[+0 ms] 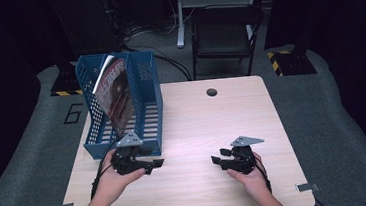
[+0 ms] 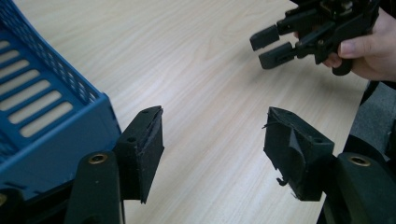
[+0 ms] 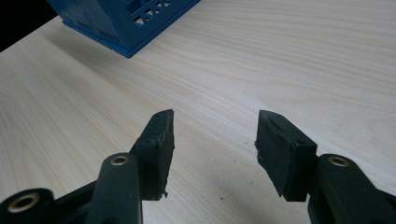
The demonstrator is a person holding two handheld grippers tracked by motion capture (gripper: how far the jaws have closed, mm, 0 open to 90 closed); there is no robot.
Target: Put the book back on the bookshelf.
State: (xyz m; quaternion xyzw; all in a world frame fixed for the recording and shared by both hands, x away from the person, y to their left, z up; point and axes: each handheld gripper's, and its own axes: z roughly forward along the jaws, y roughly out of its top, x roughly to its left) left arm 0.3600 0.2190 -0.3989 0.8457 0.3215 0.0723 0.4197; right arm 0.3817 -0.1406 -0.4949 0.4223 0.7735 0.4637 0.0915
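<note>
1. The left gripper (image 1: pixel 157 163) lay low over the table (image 1: pixel 192 122), its jaws apart with only bare wood between them.
2. The blue file rack (image 1: pixel 121 108) stood just beside it, a magazine (image 1: pixel 115 91) leaning upright inside.
3. The right gripper (image 1: pixel 217 160) rested well apart from the rack, jaws spread and holding nothing.

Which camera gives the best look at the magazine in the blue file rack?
The high view: the magazine stands leaning inside the blue file rack, cover visible. The left gripper view shows the rack's slotted floor and corner; the right gripper view, a lower corner.
</note>
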